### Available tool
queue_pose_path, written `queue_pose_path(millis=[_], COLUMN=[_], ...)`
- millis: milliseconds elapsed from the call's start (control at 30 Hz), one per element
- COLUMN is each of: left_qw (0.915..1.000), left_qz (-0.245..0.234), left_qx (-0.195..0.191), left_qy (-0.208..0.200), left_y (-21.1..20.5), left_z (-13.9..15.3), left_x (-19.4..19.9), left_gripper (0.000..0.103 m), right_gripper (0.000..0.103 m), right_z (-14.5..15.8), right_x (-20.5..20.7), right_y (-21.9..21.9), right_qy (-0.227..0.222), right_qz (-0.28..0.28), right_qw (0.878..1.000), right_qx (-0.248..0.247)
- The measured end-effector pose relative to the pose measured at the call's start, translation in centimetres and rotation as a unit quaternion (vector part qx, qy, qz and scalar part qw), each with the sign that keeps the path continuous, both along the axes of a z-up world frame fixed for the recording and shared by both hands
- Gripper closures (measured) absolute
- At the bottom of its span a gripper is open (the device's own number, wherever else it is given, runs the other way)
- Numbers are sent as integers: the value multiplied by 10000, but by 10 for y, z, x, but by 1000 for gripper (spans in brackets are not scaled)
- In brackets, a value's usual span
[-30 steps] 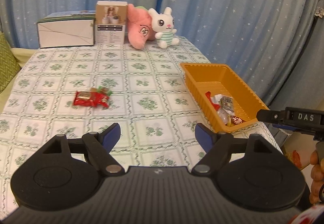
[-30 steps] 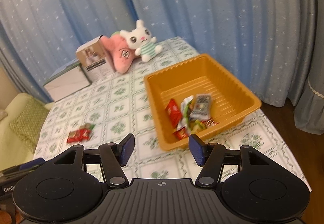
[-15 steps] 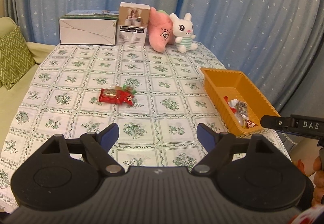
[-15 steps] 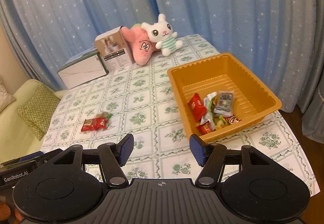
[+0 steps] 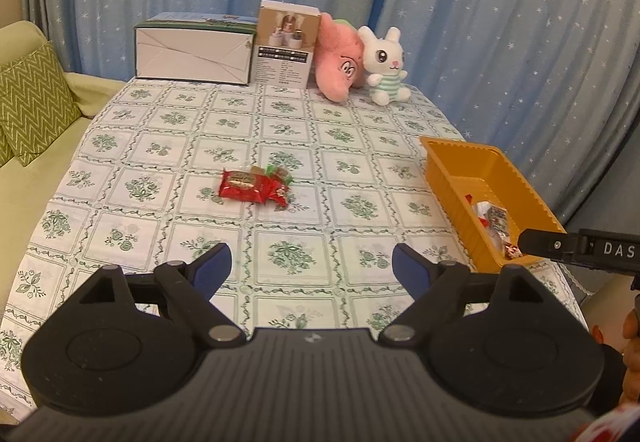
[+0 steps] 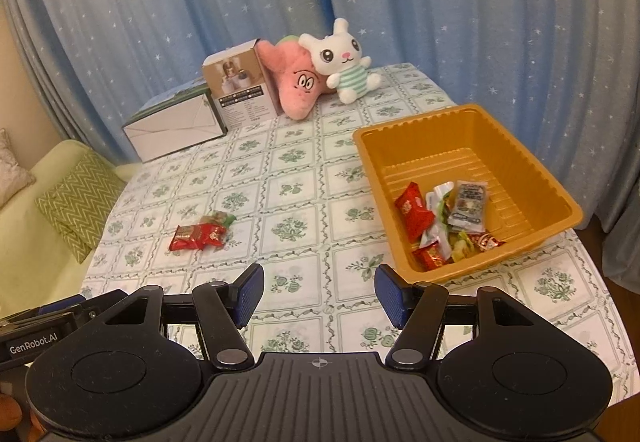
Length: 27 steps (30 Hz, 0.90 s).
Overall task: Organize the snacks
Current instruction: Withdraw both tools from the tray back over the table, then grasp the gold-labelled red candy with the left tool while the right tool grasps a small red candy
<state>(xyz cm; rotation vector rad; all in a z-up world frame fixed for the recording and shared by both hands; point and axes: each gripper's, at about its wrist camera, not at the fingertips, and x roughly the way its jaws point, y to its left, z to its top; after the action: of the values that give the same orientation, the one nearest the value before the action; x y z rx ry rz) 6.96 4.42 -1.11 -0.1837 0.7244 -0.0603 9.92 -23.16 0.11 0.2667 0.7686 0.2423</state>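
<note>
Several snack packets (image 6: 444, 220) are already gathered in the orange tray (image 6: 532, 172); red packets (image 5: 256, 186) are left on the desk (image 5: 352, 202). Both grippers' jaws are held released, empty, the left gripper's (image 5: 308, 268) just widened.

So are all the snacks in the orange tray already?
No, red snack packets lie on the tablecloth, apart from the orange tray.

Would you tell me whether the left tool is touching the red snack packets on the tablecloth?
Apart. In the left wrist view, open tablecloth separates the empty, just-widened left tool from the red snack packets.
</note>
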Motion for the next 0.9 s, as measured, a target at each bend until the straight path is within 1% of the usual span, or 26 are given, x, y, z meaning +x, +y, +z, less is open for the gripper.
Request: queue_pose_path(millis=[167, 267, 500, 700, 900], left_qw=[9999, 9998, 9982, 9956, 9932], left_qz=[82, 147, 51, -105, -281], left_qx=[78, 145, 581, 898, 1082], left_qy=[8, 18, 99, 236, 330], left_y=[16, 28, 51, 68, 82], left_z=[-4, -8, -21, -46, -74], left_x=[12, 23, 56, 93, 125], left_gripper=[16, 16, 16, 16, 16], right_gripper=[42, 42, 42, 42, 42], right_z=[-5, -9, -19, -36, -65], right_x=[10, 22, 51, 81, 115], right_y=[15, 26, 59, 89, 123], right_qy=[-35, -29, -88, -53, 50], right_qz=[56, 181, 501, 739, 1012], right_qw=[9999, 9997, 9986, 9971, 9948], right_qx=[-111, -136, -142, -142, -132])
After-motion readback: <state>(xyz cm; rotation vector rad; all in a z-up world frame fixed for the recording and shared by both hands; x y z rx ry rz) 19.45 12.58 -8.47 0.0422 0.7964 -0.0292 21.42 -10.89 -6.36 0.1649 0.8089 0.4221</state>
